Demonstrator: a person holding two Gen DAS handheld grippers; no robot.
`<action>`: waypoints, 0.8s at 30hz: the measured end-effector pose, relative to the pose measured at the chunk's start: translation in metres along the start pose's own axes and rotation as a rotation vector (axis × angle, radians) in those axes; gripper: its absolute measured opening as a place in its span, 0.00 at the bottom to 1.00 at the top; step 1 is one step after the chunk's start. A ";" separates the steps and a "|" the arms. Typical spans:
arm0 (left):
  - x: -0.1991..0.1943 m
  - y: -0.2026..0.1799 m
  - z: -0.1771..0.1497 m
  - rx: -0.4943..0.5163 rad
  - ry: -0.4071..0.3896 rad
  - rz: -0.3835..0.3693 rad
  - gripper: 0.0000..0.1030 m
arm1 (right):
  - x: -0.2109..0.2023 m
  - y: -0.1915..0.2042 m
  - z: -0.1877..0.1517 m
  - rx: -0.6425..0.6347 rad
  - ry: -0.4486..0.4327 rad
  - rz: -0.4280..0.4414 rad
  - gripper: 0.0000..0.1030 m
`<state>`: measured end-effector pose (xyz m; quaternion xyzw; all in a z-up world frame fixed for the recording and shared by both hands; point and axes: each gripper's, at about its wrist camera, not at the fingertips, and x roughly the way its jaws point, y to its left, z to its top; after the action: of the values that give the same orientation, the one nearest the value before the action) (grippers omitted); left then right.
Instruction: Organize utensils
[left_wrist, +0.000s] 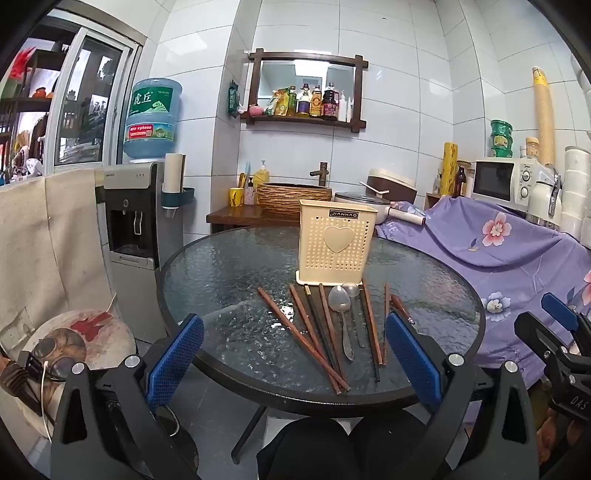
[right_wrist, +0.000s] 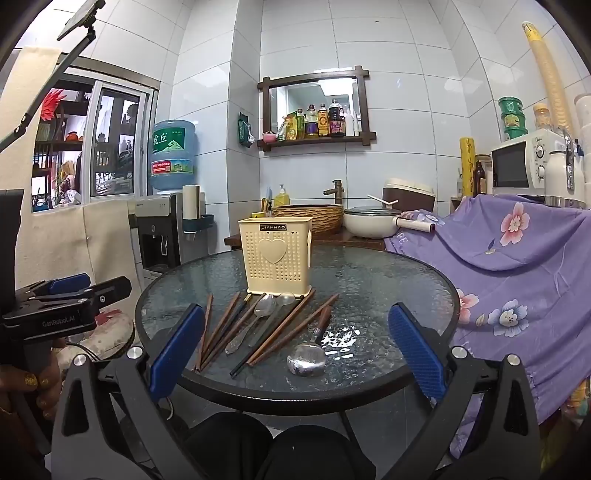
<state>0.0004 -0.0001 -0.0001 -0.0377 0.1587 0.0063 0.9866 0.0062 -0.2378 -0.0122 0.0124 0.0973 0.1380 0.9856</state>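
Cream plastic, the perforated utensil holder (left_wrist: 337, 248) stands upright at the far side of a round glass table (left_wrist: 207, 273), chopsticks (left_wrist: 304, 338) and spoons (left_wrist: 341, 314) fanned just before it. Both the left gripper (left_wrist: 293, 356) and right gripper (right_wrist: 291, 352) hover near, jaws wide, holding nothing; pinching one slender utensil mid-shaft, then tipping it upright, looks wisest.

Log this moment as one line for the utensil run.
left hand-held gripper: open, empty | right hand-held gripper: open, empty | chopsticks, spoons: on table | holder: upright
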 end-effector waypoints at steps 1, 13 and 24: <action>0.000 0.000 0.000 -0.001 0.002 -0.001 0.94 | 0.000 0.000 0.000 0.000 0.000 0.000 0.95; 0.000 -0.001 0.000 0.005 0.001 0.001 0.94 | -0.001 0.000 0.001 0.003 0.002 0.000 0.95; 0.000 -0.001 0.000 0.006 0.003 -0.001 0.94 | 0.001 0.001 0.002 0.004 0.002 -0.001 0.95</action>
<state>0.0005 -0.0007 0.0002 -0.0351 0.1603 0.0055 0.9864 0.0072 -0.2369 -0.0108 0.0141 0.0988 0.1375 0.9855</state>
